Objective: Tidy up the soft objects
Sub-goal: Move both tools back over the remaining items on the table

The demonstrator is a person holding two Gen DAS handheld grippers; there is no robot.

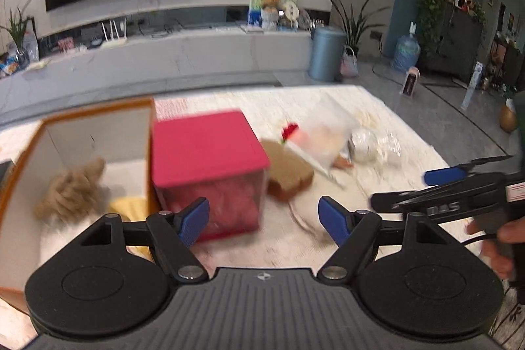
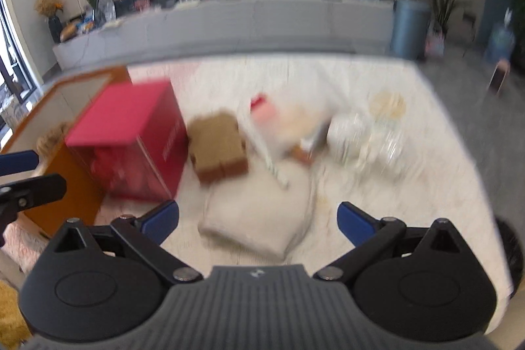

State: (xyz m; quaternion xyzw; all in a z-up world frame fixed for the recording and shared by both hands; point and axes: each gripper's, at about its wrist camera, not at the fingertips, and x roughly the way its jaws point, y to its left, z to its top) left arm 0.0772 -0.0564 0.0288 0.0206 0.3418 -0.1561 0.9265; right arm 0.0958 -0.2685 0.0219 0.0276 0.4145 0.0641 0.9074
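The cream cushion (image 2: 259, 220) lies flat on the pale counter (image 2: 426, 153), nearest of the loose soft things and framed between the fingers of the right tool (image 2: 258, 220), which is spread wide and holds nothing. A good pick is judged to call for the tool being lowered squarely over the cushion's near edge and closed slowly, since the filling will give and a shallow pinch could slip. The left tool (image 1: 263, 220) is likewise wide open and empty, aimed at the gap just right of the red box (image 1: 210, 173).

Counted: 1 cream cushion, 1 brown toast-shaped cushion (image 2: 218, 148) just right of the red box, 1 red box with a clear front, 1 orange-rimmed open box (image 1: 98, 133) at far left, with 1 tan plush (image 1: 70, 189) and 1 yellow item (image 1: 129, 207) seen inside. The pale pile (image 2: 357, 133) further right is too blurred to be counted
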